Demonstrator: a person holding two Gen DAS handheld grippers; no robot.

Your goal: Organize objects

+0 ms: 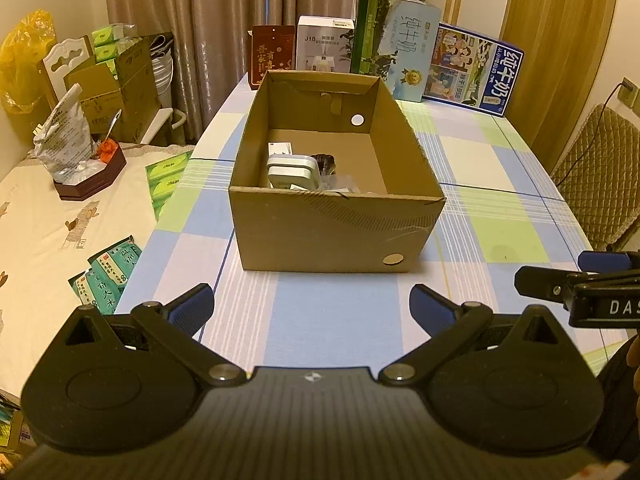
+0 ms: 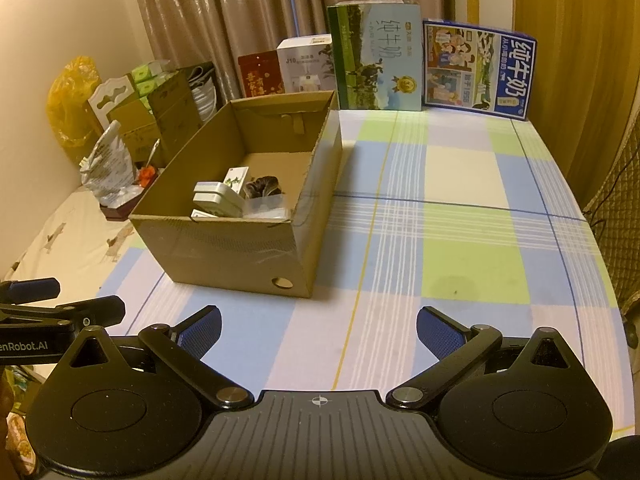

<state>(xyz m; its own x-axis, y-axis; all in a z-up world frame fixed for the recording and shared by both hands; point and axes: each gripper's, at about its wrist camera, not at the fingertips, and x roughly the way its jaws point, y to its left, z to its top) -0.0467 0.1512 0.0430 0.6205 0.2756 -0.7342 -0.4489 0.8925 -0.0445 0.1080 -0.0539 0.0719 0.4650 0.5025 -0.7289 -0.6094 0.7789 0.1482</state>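
Blue ribbed pads line both grippers, and each pair stands spread wide with nothing between. The left gripper (image 1: 312, 306) hangs just short of the near wall of the cardboard box (image 1: 338, 236), over the checked tablecloth (image 1: 500, 184). The right gripper (image 2: 318, 330) hangs beside it, nearer the box's right corner; its body shows at the right edge of the left wrist view with the letters "DAS", while the left one shows in the right wrist view with "enRobot.AI".

The box is open at the top, with a round punched hole low on its near wall. Inside, toward its near left part, lie white plug adapters (image 2: 218, 200), a small white carton (image 2: 236, 176), a dark crumpled thing (image 2: 262, 186) and a clear plastic packet (image 2: 266, 208). The right wrist view shows these plainly; in the left wrist view the near wall hides part of them.

Behind the box, against the curtain, stand a dark red box with gold characters (image 1: 272, 58), a white box reading "J10 HUMIDIFIER" (image 1: 324, 46), a tall green and pale blue milk carton case (image 1: 394, 44) and a blue case with "1956" (image 1: 472, 70).

Left of the box, only the left wrist view shows green packets with Chinese writing (image 1: 106, 276) on a cream cloth.
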